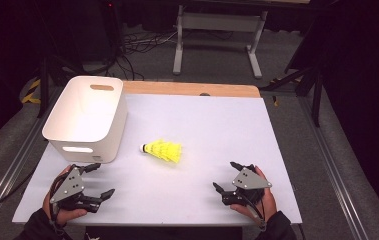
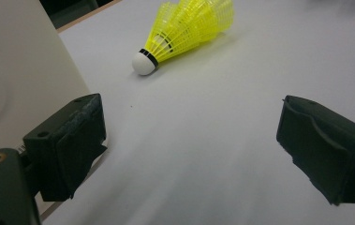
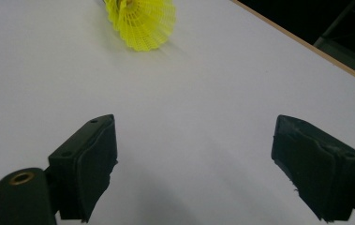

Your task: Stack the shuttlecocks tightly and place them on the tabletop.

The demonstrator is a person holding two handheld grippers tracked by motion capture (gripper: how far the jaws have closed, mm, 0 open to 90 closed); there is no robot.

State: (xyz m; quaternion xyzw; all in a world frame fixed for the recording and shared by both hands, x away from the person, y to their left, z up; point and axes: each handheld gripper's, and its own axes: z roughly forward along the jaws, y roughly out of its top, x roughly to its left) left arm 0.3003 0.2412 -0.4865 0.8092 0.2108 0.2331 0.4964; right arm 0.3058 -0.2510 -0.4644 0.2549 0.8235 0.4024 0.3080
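High view at the outset: a yellow plastic shuttlecock with a white cork tip [image 1: 162, 150] lay untouched near the middle of the white table [image 1: 217, 125], just beside a white plastic bin [image 1: 88, 117] at the far left corner. The left gripper [image 1: 100, 181] and right gripper [image 1: 225, 175] rested near the near edge, jaws spread wide and empty. Grasping remained undone; open table surrounded the shuttlecock's right side.
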